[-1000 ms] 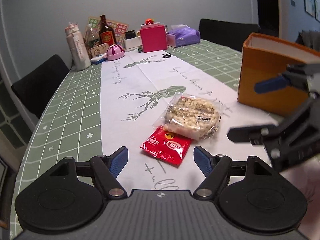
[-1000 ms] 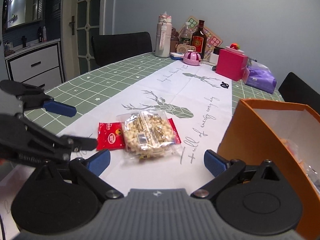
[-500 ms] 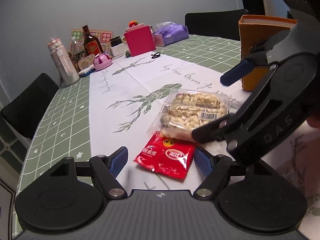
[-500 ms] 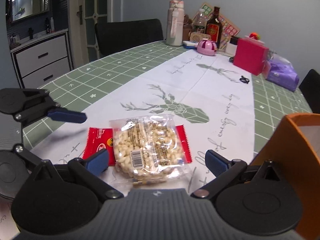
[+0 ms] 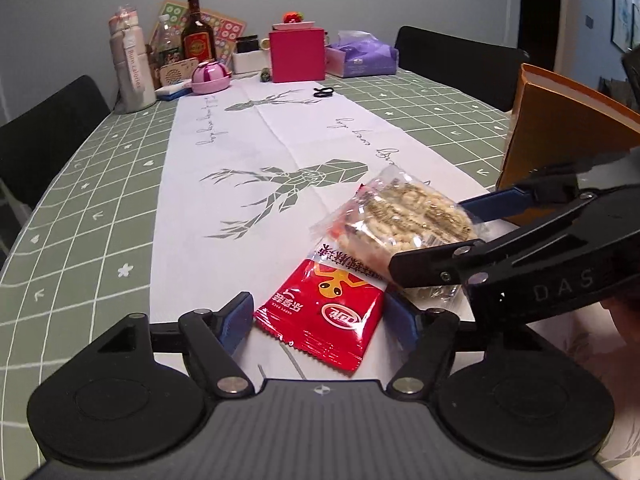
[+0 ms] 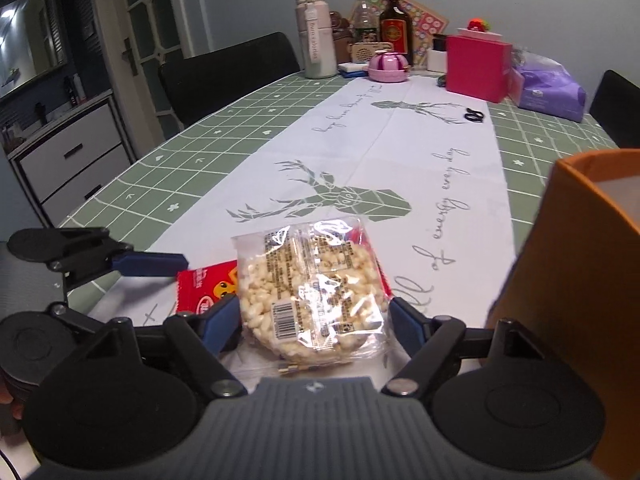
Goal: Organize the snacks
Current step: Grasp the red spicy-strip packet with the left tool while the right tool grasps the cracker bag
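On the green-grid table (image 5: 100, 208), along the white deer-print runner (image 5: 256, 152), the orange box (image 5: 560, 144) stands at about 3 o'clock from the snacks, well clear of the clutter at the far 12 o'clock end. Change over the last second: the right gripper (image 6: 316, 312) has swung in from the box side and now straddles the clear puffed-rice pack (image 6: 316, 284), one blue pad on each flank, fingers spread and not yet touching by the look of it; in the left wrist view the pack's far end looks tipped up off the runner, though whether a finger is lifting it I cannot tell. The left gripper (image 5: 320, 316) has also advanced, and its fingers stand open either side of the red sachet (image 5: 324, 312), which lies flat, its 1 o'clock corner tucked under the rice pack. Judgement: both hands are staged for pickup; closing on each pack is next, then transfer to the box. Risk: lifting the rice pack may drag the sachet.
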Demonstrator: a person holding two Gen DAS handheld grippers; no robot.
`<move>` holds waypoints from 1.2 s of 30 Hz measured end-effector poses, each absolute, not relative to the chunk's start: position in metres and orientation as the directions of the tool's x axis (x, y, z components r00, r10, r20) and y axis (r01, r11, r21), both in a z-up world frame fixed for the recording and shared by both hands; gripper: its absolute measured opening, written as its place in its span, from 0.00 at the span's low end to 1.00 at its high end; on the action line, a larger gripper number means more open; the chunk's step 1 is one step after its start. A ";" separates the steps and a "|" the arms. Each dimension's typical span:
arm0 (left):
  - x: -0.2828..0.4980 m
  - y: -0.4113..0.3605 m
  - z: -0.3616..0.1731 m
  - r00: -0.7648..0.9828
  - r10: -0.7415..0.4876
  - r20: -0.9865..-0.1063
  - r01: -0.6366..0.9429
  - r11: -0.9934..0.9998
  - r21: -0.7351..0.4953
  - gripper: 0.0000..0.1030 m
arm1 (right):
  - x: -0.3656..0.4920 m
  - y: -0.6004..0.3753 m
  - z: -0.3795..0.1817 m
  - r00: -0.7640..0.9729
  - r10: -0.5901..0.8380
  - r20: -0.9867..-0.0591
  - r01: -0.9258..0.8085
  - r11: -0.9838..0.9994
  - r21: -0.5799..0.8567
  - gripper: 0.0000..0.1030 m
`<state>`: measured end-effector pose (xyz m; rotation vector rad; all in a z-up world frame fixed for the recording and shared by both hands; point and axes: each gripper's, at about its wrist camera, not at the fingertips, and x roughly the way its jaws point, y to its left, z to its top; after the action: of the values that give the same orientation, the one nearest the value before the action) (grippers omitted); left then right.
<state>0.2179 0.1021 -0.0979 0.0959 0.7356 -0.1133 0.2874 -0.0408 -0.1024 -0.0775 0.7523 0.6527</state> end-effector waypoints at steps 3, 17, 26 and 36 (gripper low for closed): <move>0.208 0.097 -0.095 0.729 -0.029 -0.684 0.099 0.993 0.064 0.74 | 0.277 -0.045 -0.101 0.555 0.497 -0.667 -0.545 0.823 0.161 0.76; 0.132 0.080 -0.078 0.595 0.077 -0.800 -0.071 0.997 0.043 0.71 | 0.182 -0.095 -0.097 0.579 0.408 -0.706 -0.459 0.879 0.132 0.76; 0.088 0.057 -0.074 0.558 0.049 -0.828 -0.064 0.998 0.016 0.71 | 0.129 -0.124 -0.094 0.609 0.336 -0.718 -0.452 0.891 0.033 0.76; 0.074 0.037 -0.078 0.601 0.008 -0.799 0.038 0.999 0.038 0.85 | 0.096 -0.144 -0.096 0.638 0.341 -0.691 -0.488 0.873 -0.020 0.90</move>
<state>0.0736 0.0369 -0.0779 0.0529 0.9255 -0.0175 0.0958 -0.1438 -0.0963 -0.2125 0.7406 0.4769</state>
